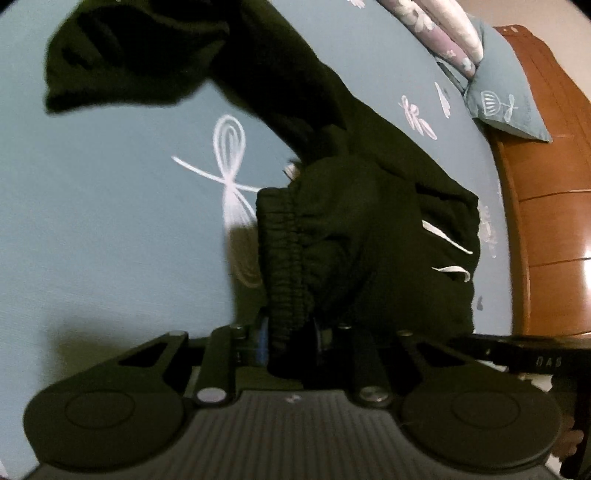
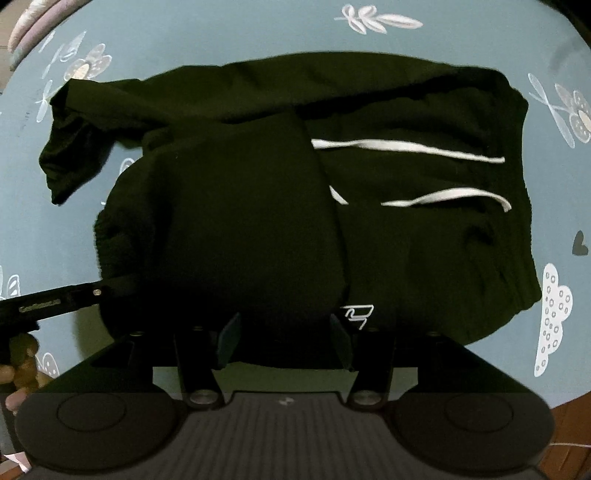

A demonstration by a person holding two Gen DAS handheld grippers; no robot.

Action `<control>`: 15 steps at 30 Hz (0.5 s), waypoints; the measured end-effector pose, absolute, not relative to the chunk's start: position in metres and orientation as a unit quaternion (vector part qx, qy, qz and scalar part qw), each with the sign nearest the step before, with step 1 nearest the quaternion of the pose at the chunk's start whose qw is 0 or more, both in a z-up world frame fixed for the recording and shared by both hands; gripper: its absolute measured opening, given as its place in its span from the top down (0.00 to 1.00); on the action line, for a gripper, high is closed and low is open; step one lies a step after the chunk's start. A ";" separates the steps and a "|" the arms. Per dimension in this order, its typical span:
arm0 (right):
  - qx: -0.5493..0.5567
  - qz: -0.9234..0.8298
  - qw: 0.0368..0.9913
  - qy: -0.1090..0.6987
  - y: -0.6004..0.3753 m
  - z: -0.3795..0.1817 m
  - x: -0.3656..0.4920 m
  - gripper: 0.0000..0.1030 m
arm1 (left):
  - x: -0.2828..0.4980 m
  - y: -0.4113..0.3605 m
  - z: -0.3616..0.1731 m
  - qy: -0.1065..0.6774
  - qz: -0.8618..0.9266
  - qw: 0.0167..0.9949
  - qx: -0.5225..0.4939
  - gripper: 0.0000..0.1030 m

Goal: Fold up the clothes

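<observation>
Gripping the gathered elastic waistband [image 1: 286,258] of a pair of black sweatpants [image 1: 369,229], the left gripper [image 1: 291,343] has its jaws drawn narrow on the fabric, which rises bunched from between them. From that pinch the cloth hangs in a lifted fold, and a trouser leg [image 1: 140,55] stretches away to the far left, its cuff end blurred and clear of the bedsheet [image 1: 92,221]. The rest of the sweatpants lies on the teal bedsheet, which is printed with white flowers and leaves. Two white drawstrings [image 1: 447,240] show on the right side of the garment.

In the right wrist view the sweatpants [image 2: 258,221] lie in a broad dark heap across the middle of the bedsheet [image 2: 221,33], with the white drawstrings [image 2: 406,149] running across the right half and a small white logo [image 2: 358,314] near the near edge. The right gripper [image 2: 284,339] stands with its jaws about half apart over that near edge; the cloth lies between and under the fingers [image 2: 229,338], but I cannot tell whether the pads press on it. At the left edge of this view the left gripper's black body [image 2: 48,306] reaches in toward the garment, with part of a hand [image 2: 18,365] below it.

A teal pillow [image 1: 506,96] sits at the far right against the wooden headboard [image 1: 546,206], with a folded lilac floral quilt [image 1: 443,29] beside it.
</observation>
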State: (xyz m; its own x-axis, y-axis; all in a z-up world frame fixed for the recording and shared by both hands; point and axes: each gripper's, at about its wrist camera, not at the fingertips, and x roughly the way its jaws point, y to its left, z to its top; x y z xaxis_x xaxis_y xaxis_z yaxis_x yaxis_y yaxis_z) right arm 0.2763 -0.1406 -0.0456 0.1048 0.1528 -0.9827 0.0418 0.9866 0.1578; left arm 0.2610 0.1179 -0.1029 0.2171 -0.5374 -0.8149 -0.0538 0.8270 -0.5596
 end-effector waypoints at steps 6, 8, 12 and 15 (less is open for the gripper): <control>0.079 0.040 0.741 0.665 -0.139 -0.040 0.278 0.43 | 0.259 0.143 -0.082 0.590 -0.128 0.768 -0.214 0.81; 0.082 0.041 0.741 0.665 -0.139 -0.038 0.278 0.43 | 0.259 0.153 -0.076 0.586 -0.107 0.777 -0.206 0.81; 0.082 0.045 0.745 0.660 -0.138 -0.029 0.279 0.43 | 0.259 0.182 -0.059 0.576 -0.058 0.795 -0.180 0.81; 0.090 0.041 0.747 0.658 -0.140 -0.024 0.280 0.43 | 0.259 0.205 -0.049 0.575 -0.010 0.802 -0.163 0.81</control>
State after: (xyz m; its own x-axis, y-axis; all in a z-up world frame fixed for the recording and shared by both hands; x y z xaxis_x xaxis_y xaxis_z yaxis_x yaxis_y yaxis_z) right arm 0.2799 -0.1400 -0.0241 0.1308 0.1796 -0.9750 0.0579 0.9804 0.1884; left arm 0.2589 0.2050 -0.0495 0.3395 -0.2033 -0.9184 -0.1725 0.9464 -0.2733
